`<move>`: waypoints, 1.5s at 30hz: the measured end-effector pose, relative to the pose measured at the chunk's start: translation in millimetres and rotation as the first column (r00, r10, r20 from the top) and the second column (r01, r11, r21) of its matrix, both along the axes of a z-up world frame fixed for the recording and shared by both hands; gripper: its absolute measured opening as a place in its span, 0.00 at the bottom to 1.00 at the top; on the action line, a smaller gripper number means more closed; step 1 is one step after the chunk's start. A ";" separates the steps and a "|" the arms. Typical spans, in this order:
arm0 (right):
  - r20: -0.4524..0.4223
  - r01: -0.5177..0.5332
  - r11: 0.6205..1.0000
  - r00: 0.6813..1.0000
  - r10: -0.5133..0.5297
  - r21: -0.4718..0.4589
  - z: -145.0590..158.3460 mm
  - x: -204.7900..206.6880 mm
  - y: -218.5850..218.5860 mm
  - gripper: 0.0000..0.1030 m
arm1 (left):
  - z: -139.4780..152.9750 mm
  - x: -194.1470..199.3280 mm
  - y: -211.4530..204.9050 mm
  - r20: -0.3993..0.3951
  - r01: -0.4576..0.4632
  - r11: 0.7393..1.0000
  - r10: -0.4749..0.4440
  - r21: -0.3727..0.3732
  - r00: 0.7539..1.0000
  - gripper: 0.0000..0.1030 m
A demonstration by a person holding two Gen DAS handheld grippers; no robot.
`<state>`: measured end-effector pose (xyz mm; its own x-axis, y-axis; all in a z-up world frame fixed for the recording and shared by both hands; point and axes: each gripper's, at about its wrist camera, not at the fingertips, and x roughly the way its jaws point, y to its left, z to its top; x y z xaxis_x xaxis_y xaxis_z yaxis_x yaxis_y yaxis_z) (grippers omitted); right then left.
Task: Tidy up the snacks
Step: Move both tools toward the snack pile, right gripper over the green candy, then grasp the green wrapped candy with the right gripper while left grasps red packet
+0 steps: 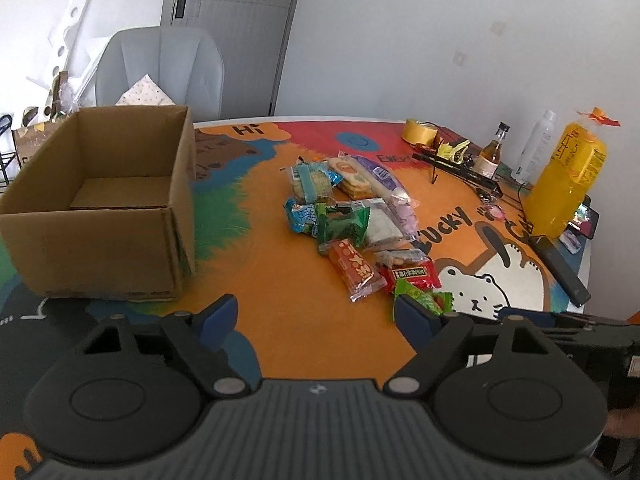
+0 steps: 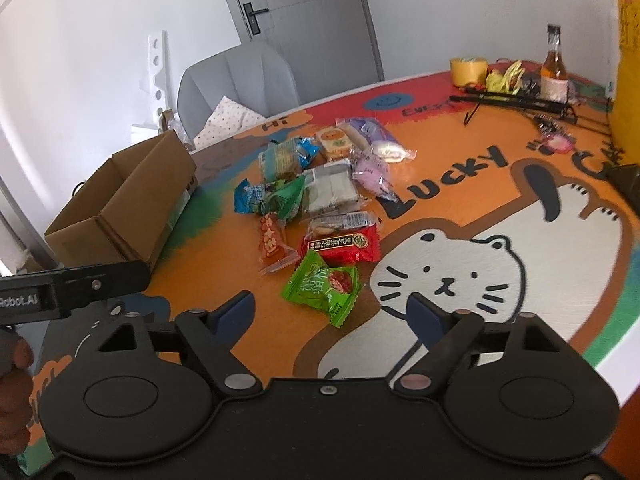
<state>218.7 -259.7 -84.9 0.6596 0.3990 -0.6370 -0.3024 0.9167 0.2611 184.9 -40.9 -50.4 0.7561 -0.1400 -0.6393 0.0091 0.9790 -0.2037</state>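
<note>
Your left hand-held gripper [image 1: 316, 314] hangs over the colourful cartoon-printed round surface [image 1: 280, 288] with its blue-padded fingers [image 1: 218, 316] spread apart and nothing between them. Your right hand-held gripper [image 2: 334, 314] is likewise released, its fingers standing wide with only the printed white cat [image 2: 448, 276] under them.

The snacks lie in a loose heap of wrapped packets [image 1: 348, 216] near the middle of the surface, ahead of both tools. Nearest to your right hand-held gripper is a bright green crinkled packet with a red fruit picture [image 2: 324, 286], lying just beyond the fingertips and a little to their left. Touching it at the far side is a red foil packet with a dark label [image 2: 344, 246], and beside that an orange-red clear-ended packet [image 2: 272, 246]. Further back you have a green triangular packet [image 2: 288, 198], a blue packet [image 2: 248, 198], a clear pack of pale wafers [image 2: 332, 190], a pale purple packet [image 2: 372, 170] and a tan biscuit pack [image 2: 334, 142].

The open brown cardboard box [image 1: 100, 208] stands on the left of the surface, well apart from the heap, upright and with a bare floor inside.

Along the far right edge stand a yellow tape roll [image 1: 420, 132], a small amber glass bottle [image 1: 494, 154] and a tall orange juice bottle [image 1: 568, 184]. A grey chair [image 1: 160, 68] sits behind the box.
</note>
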 end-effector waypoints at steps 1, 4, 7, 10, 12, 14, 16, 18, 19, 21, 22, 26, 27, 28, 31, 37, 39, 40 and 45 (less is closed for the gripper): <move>-0.005 -0.004 1.000 1.000 0.004 0.004 -2.3 3.5 0.2 0.77 | -2.3 4.6 -0.3 -0.006 0.000 1.000 0.000 -0.005 1.000 0.80; -0.014 -0.012 1.000 1.000 0.012 0.010 -8.4 11.8 0.8 0.74 | -8.8 16.3 -1.8 -0.021 -0.002 1.000 0.002 -0.011 1.000 0.74; -0.027 -0.024 0.999 0.999 0.025 0.022 -14.4 20.9 1.0 0.70 | -14.2 25.8 -4.8 -0.034 0.001 1.000 -0.002 -0.018 0.999 0.71; -0.040 -0.030 0.999 0.999 0.031 0.029 -20.3 29.9 1.8 0.67 | -18.7 36.3 -8.2 -0.043 0.001 1.000 -0.002 -0.018 0.999 0.70; -0.044 -0.028 0.999 0.999 0.029 0.034 -23.8 34.8 1.7 0.66 | -21.2 43.2 -10.5 -0.050 0.000 1.000 -0.001 -0.019 0.999 0.70; -0.052 -0.032 0.998 0.998 0.035 0.050 -27.6 39.1 1.4 0.59 | -22.8 48.2 -12.4 -0.055 0.003 1.000 -0.004 -0.017 0.998 0.70; -0.043 -0.037 0.998 0.998 0.039 0.060 -29.5 41.8 2.1 0.55 | -23.8 53.0 -14.4 -0.054 0.004 1.000 -0.005 -0.012 0.999 0.70; -0.041 -0.048 0.997 0.998 0.050 0.063 -30.2 44.6 3.7 0.53 | -24.6 57.1 -16.1 -0.054 0.003 1.000 -0.004 -0.011 0.999 0.70; -0.040 -0.051 0.997 0.998 0.053 0.059 -30.3 45.9 4.2 0.48 | -25.1 59.5 -16.6 -0.055 0.000 1.000 -0.001 -0.013 0.998 0.70; -0.047 -0.057 0.996 0.997 0.060 0.069 -30.9 48.8 2.2 0.36 | -26.1 63.6 -17.5 -0.058 -0.004 1.000 0.003 -0.018 0.998 0.70; -0.057 -0.057 0.993 0.996 0.063 0.100 -31.9 50.5 -1.6 0.31 | -26.5 65.6 -18.4 -0.060 -0.005 1.000 0.004 -0.018 0.998 0.70; -0.054 -0.050 0.990 0.997 0.057 0.128 -32.3 49.5 -10.6 0.26 | -27.6 71.9 -24.7 -0.055 0.009 1.000 -0.010 -0.013 0.998 0.70; -0.053 -0.048 0.990 0.997 0.056 0.132 -32.0 49.3 -12.4 0.25 | -28.0 73.8 -26.9 -0.054 0.013 1.000 -0.014 -0.012 0.998 0.70; -0.051 -0.047 0.990 0.997 0.054 0.135 -31.8 48.9 -14.0 0.25 | -28.4 76.0 -29.6 -0.053 0.016 1.000 -0.017 -0.010 0.998 0.70; -0.043 -0.038 0.991 0.998 0.044 0.130 -30.9 46.4 -18.4 0.25 | -31.0 81.5 -36.3 -0.052 0.024 1.000 -0.025 -0.011 0.998 0.70; -0.032 -0.015 0.990 0.999 0.020 0.137 -29.9 42.8 -27.3 0.24 | -43.9 92.8 -48.7 -0.064 0.019 1.000 -0.019 0.008 0.998 0.67; -0.026 -0.013 0.991 1.000 0.017 0.135 -28.7 42.0 -28.9 0.24 | -49.1 96.8 -51.1 -0.075 0.012 1.000 -0.011 0.012 0.997 0.64; -0.024 -0.011 0.991 1.000 0.015 0.136 -28.1 41.9 -29.9 0.24 | -51.5 98.7 -52.0 -0.080 0.009 1.000 -0.008 0.012 0.997 0.62; -0.015 0.001 0.990 1.000 0.001 0.139 -25.4 40.1 -32.8 0.24 | -58.6 102.1 -54.2 -0.073 -0.001 1.000 0.002 0.024 0.997 0.56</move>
<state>258.8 -292.6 -110.3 0.6504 0.4844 -0.5851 -0.2975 0.8712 0.3905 287.0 -95.1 -109.0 0.7073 -0.1229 -0.6962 -0.0065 0.9836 -0.1802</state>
